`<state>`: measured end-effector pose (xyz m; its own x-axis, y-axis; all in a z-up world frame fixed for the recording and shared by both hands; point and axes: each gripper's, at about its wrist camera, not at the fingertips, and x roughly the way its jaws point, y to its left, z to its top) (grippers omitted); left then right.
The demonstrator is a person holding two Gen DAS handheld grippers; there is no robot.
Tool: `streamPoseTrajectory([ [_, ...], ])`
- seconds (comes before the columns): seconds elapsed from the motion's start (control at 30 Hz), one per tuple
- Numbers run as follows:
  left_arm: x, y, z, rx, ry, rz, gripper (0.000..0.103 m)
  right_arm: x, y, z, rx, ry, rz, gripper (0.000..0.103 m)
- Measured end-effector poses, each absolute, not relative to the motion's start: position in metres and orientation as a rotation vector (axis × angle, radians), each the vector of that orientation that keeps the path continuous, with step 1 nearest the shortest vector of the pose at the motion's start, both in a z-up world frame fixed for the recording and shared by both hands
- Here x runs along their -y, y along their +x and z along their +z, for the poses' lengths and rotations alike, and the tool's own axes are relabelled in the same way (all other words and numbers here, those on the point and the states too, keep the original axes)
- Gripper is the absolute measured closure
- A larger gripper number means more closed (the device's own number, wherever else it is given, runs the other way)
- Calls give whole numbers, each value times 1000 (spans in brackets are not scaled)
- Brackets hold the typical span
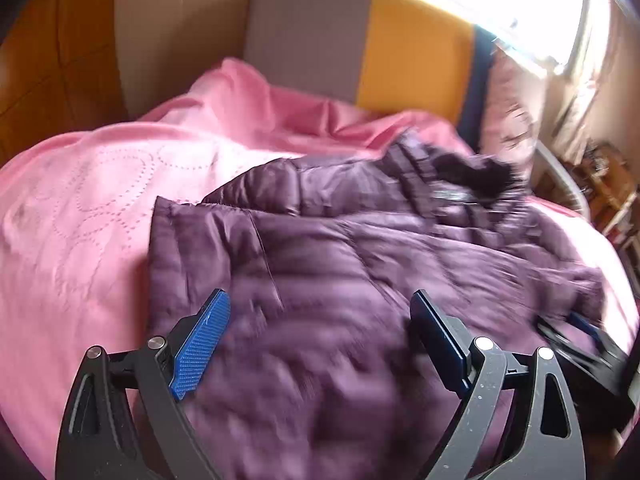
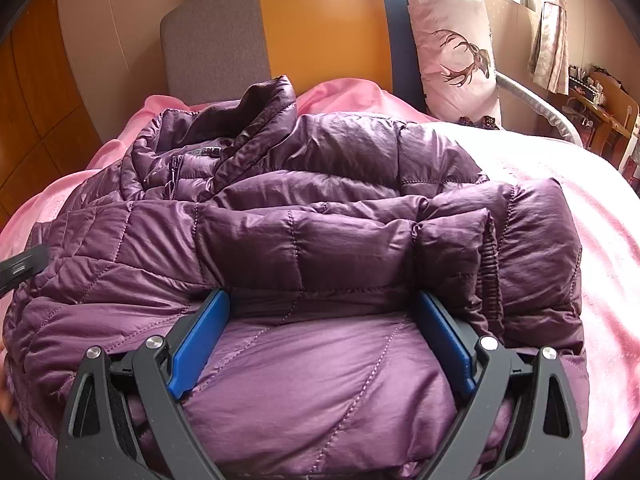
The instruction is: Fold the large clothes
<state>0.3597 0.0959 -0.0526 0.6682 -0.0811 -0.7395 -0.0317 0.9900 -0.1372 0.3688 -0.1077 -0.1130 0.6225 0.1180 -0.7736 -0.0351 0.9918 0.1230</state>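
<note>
A purple quilted puffer jacket point(image 2: 320, 232) lies on the pink bedspread point(image 2: 580, 208), its sleeve folded across the body and its collar toward the headboard. My right gripper point(image 2: 322, 300) is open, low over the jacket's lower part, its blue pads point(image 2: 200, 344) resting against the fabric. In the left wrist view the jacket point(image 1: 360, 280) is blurred by motion. My left gripper point(image 1: 320, 304) is open and empty just above the jacket's left side. The right gripper point(image 1: 588, 344) shows at that view's right edge.
A grey, orange and navy headboard point(image 2: 320, 28) stands behind the bed. A pink deer-print pillow point(image 2: 456, 48) leans on it at the right. Wooden furniture point(image 2: 600, 108) stands beyond the bed's right edge. A wooden panel point(image 1: 48, 60) is at the left.
</note>
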Motion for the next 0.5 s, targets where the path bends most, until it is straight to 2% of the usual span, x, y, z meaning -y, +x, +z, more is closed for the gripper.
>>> streamPoseTrajectory([
  [0.13,-80,330,-64,-860,-96,-71,12,108,368,-113,-894,101,88,10],
  [0.3,-83,338,-90,-894,-118,-63,9,106,369,-114,-896,96,86,9],
  [0.5,-82,326,-77,-887,-85,-16,9,105,370,-112,-902,100,88,8],
])
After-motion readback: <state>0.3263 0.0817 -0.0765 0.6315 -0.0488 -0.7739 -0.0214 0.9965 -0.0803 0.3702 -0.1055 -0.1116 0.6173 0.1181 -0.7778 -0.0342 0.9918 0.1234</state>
